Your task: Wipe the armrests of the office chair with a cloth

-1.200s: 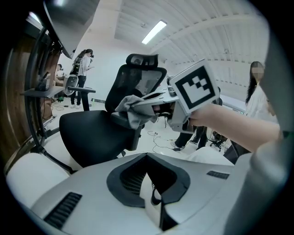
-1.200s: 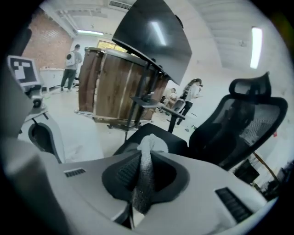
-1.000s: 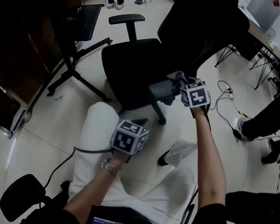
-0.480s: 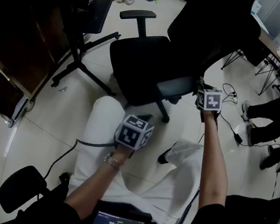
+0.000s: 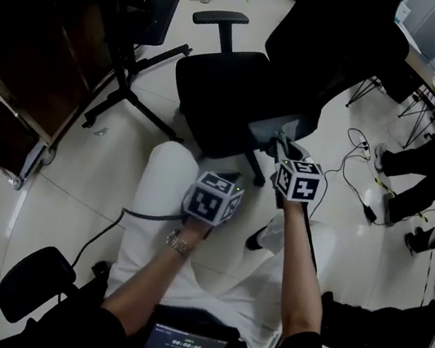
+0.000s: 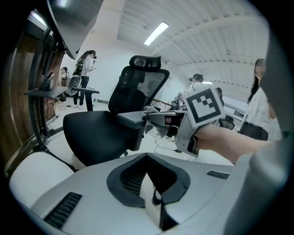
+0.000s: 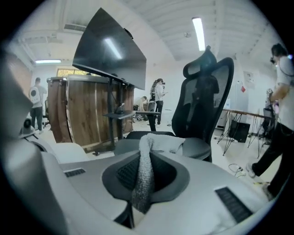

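Observation:
The black office chair [image 5: 232, 89] stands in front of me, its far armrest [image 5: 220, 19] bare. My right gripper [image 5: 282, 148] is at the near armrest [image 5: 278, 130], shut on a grey cloth [image 7: 143, 176] that drapes from the jaws onto the armrest pad [image 7: 193, 148]. In the left gripper view the cloth [image 6: 149, 110] lies over the end of that armrest [image 6: 131, 119]. My left gripper [image 5: 225, 179] hovers over my lap, short of the seat, shut with nothing in it [image 6: 148, 160].
A wooden cabinet [image 5: 17, 86] and a second chair's star base [image 5: 122, 103] stand to the left. Cables [image 5: 361, 152] trail on the floor at right, by seated people's legs [image 5: 426, 163]. A black chair back [image 5: 32, 295] is at lower left.
My right gripper has slid with the cloth along the near armrest, from farther back towards its front end and closer to me. The left gripper has stayed over my lap.

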Demonstrator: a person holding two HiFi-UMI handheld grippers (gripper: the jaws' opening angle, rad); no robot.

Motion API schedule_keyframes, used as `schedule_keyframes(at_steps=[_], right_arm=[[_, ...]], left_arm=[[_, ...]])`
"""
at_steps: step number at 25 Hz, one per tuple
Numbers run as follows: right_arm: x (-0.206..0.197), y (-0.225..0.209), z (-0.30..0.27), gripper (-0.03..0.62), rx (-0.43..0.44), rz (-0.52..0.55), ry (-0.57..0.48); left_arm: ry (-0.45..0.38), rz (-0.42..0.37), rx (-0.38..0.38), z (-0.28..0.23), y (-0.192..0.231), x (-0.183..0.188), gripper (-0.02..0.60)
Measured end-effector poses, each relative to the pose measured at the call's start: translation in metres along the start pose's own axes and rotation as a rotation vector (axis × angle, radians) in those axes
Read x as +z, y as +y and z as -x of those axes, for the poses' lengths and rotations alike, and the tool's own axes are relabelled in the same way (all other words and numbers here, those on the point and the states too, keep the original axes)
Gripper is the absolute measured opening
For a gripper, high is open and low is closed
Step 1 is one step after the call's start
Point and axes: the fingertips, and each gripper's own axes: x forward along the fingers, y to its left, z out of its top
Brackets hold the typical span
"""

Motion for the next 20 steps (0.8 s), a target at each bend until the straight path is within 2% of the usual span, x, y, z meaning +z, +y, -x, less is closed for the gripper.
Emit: schedule_keyframes(at_steps=[4, 6, 9, 14, 17, 20], right_arm=[[-0.028, 0.063, 0.011, 0.035, 0.132, -0.046, 0.048], [-0.043, 0.079, 0.019, 0.035, 0.150, -0.086, 0.090], [-0.060, 0.083, 0.037, 0.035, 0.098, -0.195, 0.132], [-0.080, 0.082, 0.059, 0.035, -0.008, -0.274, 0.185], [-0.087, 0.091, 0.066, 0.035, -0.020, -0.314, 0.184], [-0.088, 0.095, 0.074, 0.035, -0.030, -0.302, 0.186]], left_arm=[[-0.005, 0.002, -0.002, 0.004, -0.003, 0.002, 0.002], [-0.014, 0.004, 0.002, 0.007, -0.001, 0.004, 0.002], [-0.017, 0.005, 0.018, 0.008, 0.005, 0.004, 0.002], [-0.003, -0.005, 0.024, -0.001, -0.001, 0.000, 0.002], [0.011, -0.032, 0.019, -0.004, -0.009, -0.006, 0.002], [0.028, -0.046, 0.011, -0.006, -0.018, -0.013, 0.002]])
